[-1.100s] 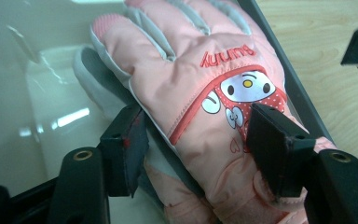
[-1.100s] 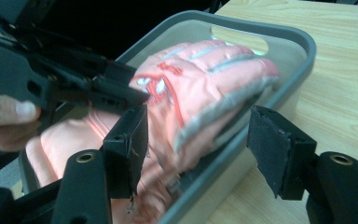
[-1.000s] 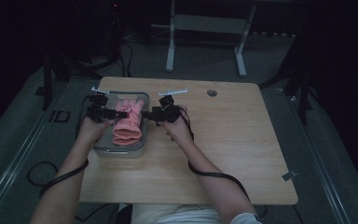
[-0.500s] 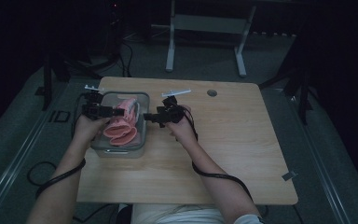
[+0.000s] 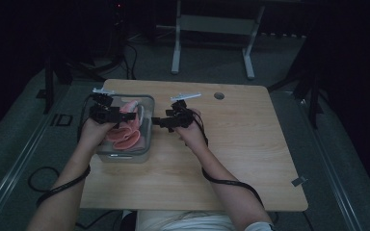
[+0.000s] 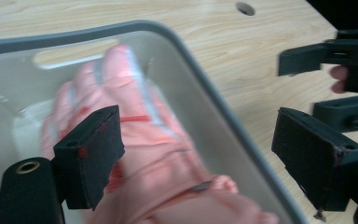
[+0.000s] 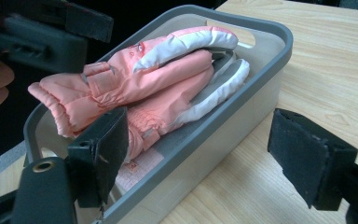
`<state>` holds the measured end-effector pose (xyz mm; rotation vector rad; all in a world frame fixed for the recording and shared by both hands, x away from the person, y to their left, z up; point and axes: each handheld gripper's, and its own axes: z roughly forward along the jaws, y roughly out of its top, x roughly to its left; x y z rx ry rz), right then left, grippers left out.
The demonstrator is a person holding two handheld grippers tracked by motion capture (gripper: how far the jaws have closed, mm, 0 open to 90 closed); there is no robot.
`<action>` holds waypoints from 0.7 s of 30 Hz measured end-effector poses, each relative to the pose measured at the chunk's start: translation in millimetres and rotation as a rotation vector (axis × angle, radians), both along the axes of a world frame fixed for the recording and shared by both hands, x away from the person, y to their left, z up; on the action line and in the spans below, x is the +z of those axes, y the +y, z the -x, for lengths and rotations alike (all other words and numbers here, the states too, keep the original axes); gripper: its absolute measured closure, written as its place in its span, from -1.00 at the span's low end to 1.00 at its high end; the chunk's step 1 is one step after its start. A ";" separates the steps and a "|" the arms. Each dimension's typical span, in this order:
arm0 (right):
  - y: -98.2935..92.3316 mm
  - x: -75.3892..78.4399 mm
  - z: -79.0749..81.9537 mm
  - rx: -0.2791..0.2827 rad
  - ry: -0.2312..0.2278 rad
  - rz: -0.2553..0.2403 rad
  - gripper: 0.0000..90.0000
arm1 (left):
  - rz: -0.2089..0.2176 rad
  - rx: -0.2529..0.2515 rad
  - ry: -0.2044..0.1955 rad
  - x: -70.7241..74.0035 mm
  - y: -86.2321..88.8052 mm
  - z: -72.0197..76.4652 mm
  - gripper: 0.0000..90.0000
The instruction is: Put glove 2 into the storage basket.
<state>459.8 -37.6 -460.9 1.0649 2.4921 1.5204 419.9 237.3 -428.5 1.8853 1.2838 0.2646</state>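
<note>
A pair of pink and white mittens (image 7: 158,79) lies in a clear bin with a grey rim (image 7: 261,60) at the table's left side. The same mittens (image 5: 125,132) and bin (image 5: 147,139) show in the high view. My left gripper (image 5: 124,116) hovers over the bin, open, and the blurred mittens (image 6: 140,140) sit below its jaws. My right gripper (image 5: 158,121) is just right of the bin, above the tabletop, open and pointing at the bin's side. In the left gripper view my left gripper (image 6: 200,126) holds nothing. In the right gripper view my right gripper (image 7: 200,126) is likewise bare.
The wooden table (image 5: 250,144) has bare surface right of the bin and a round cable hole (image 5: 219,95) near its far edge. A small grey tag (image 5: 298,181) sticks out at the right edge. A metal stand (image 5: 212,29) is on the floor beyond.
The mittens, earlier raised between the two grippers, now lie lower in the bin. The right gripper has drawn back to the right of the bin.
</note>
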 end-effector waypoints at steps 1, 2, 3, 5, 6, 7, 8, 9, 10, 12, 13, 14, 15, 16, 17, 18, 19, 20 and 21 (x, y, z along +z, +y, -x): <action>0.0 0.0 0.0 0.000 0.000 0.000 -0.55 | 0.003 -0.008 -0.007 0.6 -3.9 1.7 -0.65; -0.5 0.2 0.6 -0.001 -0.006 0.004 -0.55 | 0.002 -0.019 -0.013 1.3 -8.2 3.6 -0.69; -1.0 0.3 1.5 0.002 -0.017 0.016 -0.56 | 0.003 -0.028 -0.025 2.3 -12.8 6.1 -0.69; -3.2 0.6 3.6 0.009 -0.031 0.021 -0.57 | 0.002 -0.049 -0.052 3.9 -23.0 11.3 -0.69; -4.6 0.8 4.4 0.008 -0.034 0.022 -0.58 | 0.003 -0.056 -0.064 4.3 -26.2 13.2 -0.69; -7.8 1.3 5.6 0.005 -0.044 0.026 -0.58 | 0.007 -0.067 -0.075 4.9 -30.2 15.5 -0.69; -10.0 1.7 6.2 0.004 -0.044 0.026 -0.58 | 0.015 -0.088 -0.098 6.3 -38.8 20.1 -0.69; -12.5 1.9 6.8 0.003 -0.051 0.027 -0.58 | 0.015 -0.088 -0.098 6.3 -38.8 20.1 -0.69; -12.5 1.9 6.8 0.003 -0.051 0.027 -0.58 | 0.008 -0.094 -0.120 7.7 -43.3 22.9 -0.69; -19.3 3.2 8.0 -0.002 -0.061 0.031 -0.59 | -0.011 -0.108 -0.172 11.0 -52.7 29.4 -0.69; -21.8 3.7 8.3 -0.005 -0.064 0.032 -0.59 | -0.025 -0.122 -0.190 12.9 -58.6 32.7 -0.69; -29.4 5.1 9.2 -0.015 -0.074 0.031 -0.59 | -0.024 -0.134 -0.205 13.8 -63.4 35.5 -0.69; -29.4 5.1 9.2 -0.015 -0.074 0.031 -0.59 | -0.024 -0.148 -0.209 14.4 -66.8 37.2 -0.69; -31.9 5.5 9.5 -0.016 -0.078 0.033 -0.59 | -0.028 -0.162 -0.212 14.8 -71.7 39.5 -0.70; -35.1 5.9 10.1 -0.018 -0.082 0.038 -0.59 | -0.032 -0.176 -0.219 15.2 -76.3 42.3 -0.70; -41.7 5.8 11.8 -0.023 -0.093 0.047 -0.59 | -0.036 -0.190 -0.224 15.3 -81.1 44.9 -0.70; -41.7 5.8 11.8 -0.023 -0.093 0.047 -0.59 | -0.037 -0.204 -0.230 15.2 -85.9 47.6 -0.70; -45.2 5.2 12.4 -0.024 -0.096 0.053 -0.59 | -0.034 -0.218 -0.234 14.7 -90.9 50.2 -0.70; -48.8 4.3 13.0 -0.026 -0.097 0.058 -0.59 | -0.038 -0.230 -0.235 13.9 -96.0 52.6 -0.70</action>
